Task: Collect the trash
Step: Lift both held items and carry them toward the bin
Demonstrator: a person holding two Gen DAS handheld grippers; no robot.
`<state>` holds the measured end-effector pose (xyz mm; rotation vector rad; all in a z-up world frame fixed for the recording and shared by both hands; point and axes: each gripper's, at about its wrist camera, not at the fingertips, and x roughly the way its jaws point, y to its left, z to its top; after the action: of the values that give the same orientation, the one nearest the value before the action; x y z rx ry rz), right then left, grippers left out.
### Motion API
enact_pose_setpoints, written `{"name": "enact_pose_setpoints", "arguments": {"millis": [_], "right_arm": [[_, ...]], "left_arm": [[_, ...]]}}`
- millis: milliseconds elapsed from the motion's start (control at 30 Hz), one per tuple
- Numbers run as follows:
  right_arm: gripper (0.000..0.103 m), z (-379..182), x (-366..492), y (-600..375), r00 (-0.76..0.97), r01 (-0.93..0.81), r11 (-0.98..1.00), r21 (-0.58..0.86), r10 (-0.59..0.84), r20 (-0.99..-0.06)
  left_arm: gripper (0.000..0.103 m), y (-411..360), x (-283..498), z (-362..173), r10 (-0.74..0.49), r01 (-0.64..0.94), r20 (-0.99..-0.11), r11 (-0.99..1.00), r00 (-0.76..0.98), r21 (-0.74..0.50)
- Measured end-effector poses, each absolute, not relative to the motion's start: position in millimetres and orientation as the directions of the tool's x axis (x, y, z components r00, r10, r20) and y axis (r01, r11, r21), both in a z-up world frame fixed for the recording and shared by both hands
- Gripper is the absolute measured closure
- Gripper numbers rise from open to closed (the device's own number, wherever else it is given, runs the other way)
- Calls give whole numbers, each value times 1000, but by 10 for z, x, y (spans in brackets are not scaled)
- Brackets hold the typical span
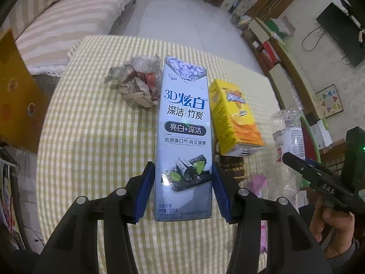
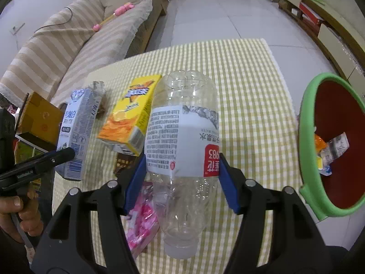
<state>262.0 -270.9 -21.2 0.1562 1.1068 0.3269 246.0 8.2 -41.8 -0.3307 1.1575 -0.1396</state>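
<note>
A: What does the left gripper point(image 1: 183, 189) hold?

B: It pinches a silver toothpaste box point(image 1: 183, 137) between its blue pads, above the checked table point(image 1: 91, 137). Beyond it to the left lies crumpled paper point(image 1: 136, 84); just right sits a yellow carton point(image 1: 235, 116).

A: And the right gripper point(image 2: 182, 182)?

B: It clamps a clear plastic bottle point(image 2: 184, 141), cap toward the camera. To its right stands a green-rimmed bin point(image 2: 312, 123) with scraps inside. A pink wrapper point(image 2: 142, 219) lies below the bottle.

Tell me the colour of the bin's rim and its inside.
The bin has a green rim and a dark red inside, clearest in the right wrist view.
</note>
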Motion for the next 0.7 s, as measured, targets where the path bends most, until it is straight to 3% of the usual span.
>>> {"name": "enact_pose_setpoints", "arguments": {"millis": [700], "right_arm": [[44, 323, 2275, -2999, 533, -186, 940, 286, 341, -774]], "left_arm": [[56, -411, 2071, 389, -295, 64, -811, 950, 505, -306]]}}
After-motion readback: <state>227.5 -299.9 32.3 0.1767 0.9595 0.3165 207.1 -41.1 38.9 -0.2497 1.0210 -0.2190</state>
